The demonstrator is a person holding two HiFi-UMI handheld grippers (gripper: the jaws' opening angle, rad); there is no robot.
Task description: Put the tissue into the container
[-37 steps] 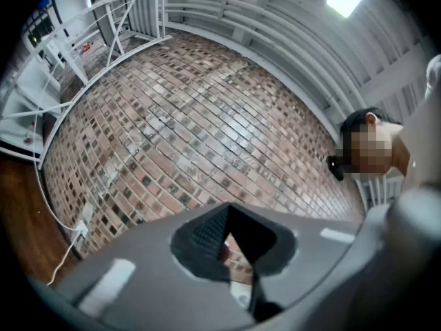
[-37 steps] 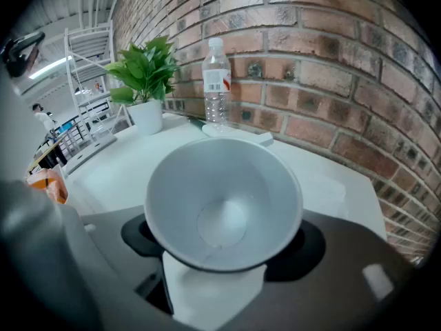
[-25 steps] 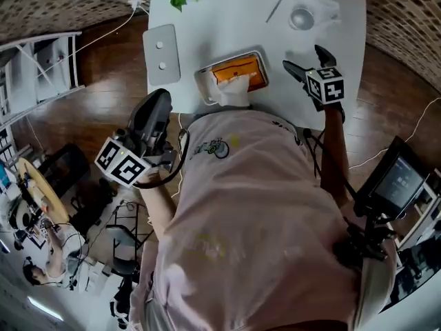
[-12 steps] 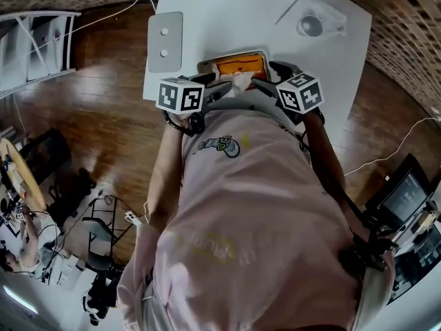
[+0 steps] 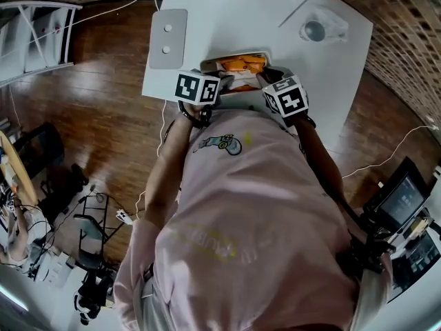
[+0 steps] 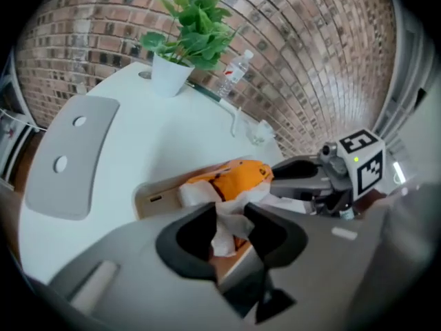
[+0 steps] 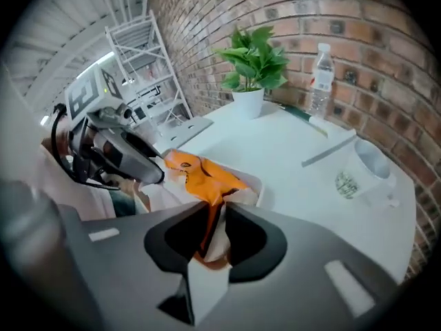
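Observation:
A beige container (image 5: pixel 236 58) sits at the near edge of the white table (image 5: pixel 234 16). In it lies an orange tissue pack (image 6: pixel 231 176) with a white tissue (image 6: pixel 226 227) sticking out of it. My left gripper (image 6: pixel 231 216) comes in from the left. Its jaws are closing and pinch the tissue between their tips. My right gripper (image 7: pixel 216 219) comes in from the right and is shut on the orange tissue pack (image 7: pixel 200 174). In the head view both grippers, left (image 5: pixel 224 90) and right (image 5: pixel 265 80), meet over the container, and their marker cubes hide most of it.
A grey board (image 5: pixel 167 38) with two holes lies left of the container. A potted plant (image 7: pixel 249 81) and a water bottle (image 7: pixel 319 80) stand at the far edge. A clear mug (image 7: pixel 365 174) sits at the right. The floor (image 5: pixel 89 95) to the left is wood.
A second ago my left gripper hung low over the floor and the right was off to the container's right. Both moved in to the container and closed on the tissue and the pack.

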